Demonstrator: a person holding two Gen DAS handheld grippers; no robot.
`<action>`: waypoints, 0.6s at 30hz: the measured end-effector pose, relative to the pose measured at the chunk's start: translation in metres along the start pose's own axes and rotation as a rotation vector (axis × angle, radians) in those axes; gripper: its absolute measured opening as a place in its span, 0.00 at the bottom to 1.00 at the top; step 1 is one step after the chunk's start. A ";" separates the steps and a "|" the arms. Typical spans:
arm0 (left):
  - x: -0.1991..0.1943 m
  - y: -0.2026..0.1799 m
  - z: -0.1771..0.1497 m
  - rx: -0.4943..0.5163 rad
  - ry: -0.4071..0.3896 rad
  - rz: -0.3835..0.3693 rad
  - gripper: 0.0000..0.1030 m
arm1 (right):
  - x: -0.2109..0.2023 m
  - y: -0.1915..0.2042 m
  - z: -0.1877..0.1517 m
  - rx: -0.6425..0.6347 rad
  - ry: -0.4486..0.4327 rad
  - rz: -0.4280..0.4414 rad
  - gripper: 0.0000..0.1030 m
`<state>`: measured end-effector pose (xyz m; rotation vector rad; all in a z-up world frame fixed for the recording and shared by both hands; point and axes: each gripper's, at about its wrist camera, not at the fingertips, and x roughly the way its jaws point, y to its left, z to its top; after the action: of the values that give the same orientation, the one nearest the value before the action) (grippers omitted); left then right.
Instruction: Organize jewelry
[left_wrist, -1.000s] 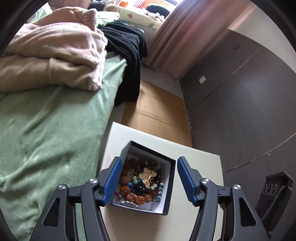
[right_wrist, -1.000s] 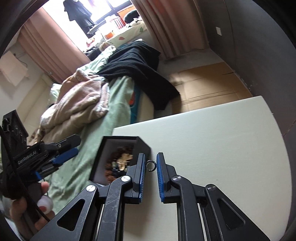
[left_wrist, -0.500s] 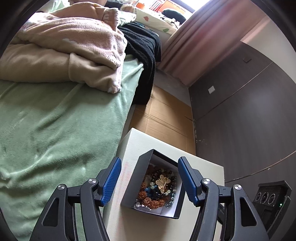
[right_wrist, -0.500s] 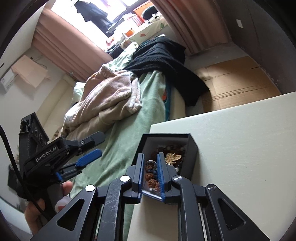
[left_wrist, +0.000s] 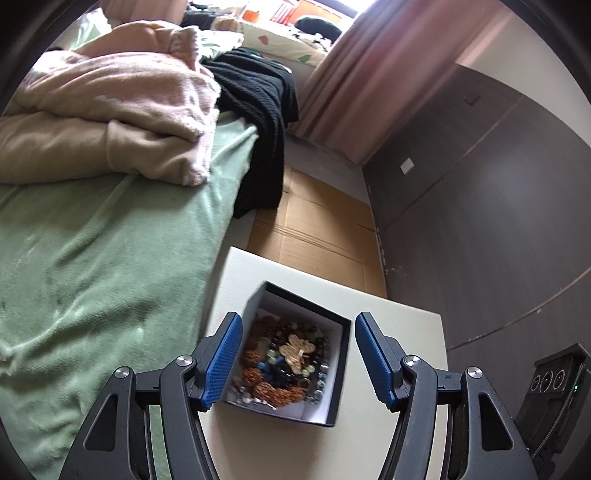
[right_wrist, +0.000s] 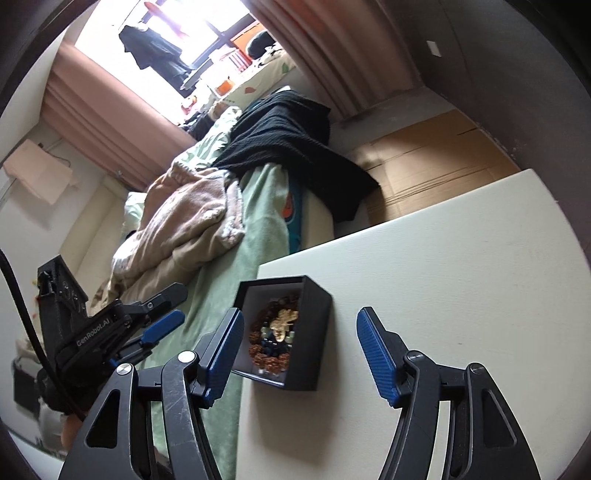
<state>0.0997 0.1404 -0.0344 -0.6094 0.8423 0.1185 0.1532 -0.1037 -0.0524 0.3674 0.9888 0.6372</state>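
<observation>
A black jewelry box (left_wrist: 341, 365) with a white lining stands open on the white table (left_wrist: 399, 317) near its left edge. It holds brown bead bracelets, blue and green beads and a gold butterfly piece (left_wrist: 297, 349). My left gripper (left_wrist: 297, 360) is open and hovers above the box. My right gripper (right_wrist: 299, 349) is open and empty just above and in front of the box (right_wrist: 314, 332). The left gripper also shows in the right wrist view (right_wrist: 159, 317), off the table's left side. The ring is not visible.
A bed with a green sheet (left_wrist: 92, 258), a pink blanket (left_wrist: 122, 103) and a black garment (left_wrist: 258, 110) runs along the table's left. Cardboard (left_wrist: 314, 229) covers the floor beyond. A dark wall (left_wrist: 498, 203) stands to the right.
My right gripper carried a small metal ring over the box, then opened; the ring is gone from between its fingers. My left gripper shifted slightly over the box and stayed open.
</observation>
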 end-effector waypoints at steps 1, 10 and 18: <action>-0.001 -0.003 -0.002 0.004 -0.005 0.002 0.63 | -0.004 -0.002 0.000 0.000 -0.001 -0.014 0.62; -0.004 -0.043 -0.028 0.091 -0.030 0.067 0.63 | -0.033 -0.027 -0.003 0.021 -0.002 -0.085 0.62; -0.019 -0.071 -0.049 0.142 -0.069 0.113 0.63 | -0.065 -0.033 -0.005 -0.026 -0.034 -0.113 0.62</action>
<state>0.0778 0.0573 -0.0131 -0.4220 0.8103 0.1794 0.1345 -0.1707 -0.0313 0.2963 0.9606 0.5388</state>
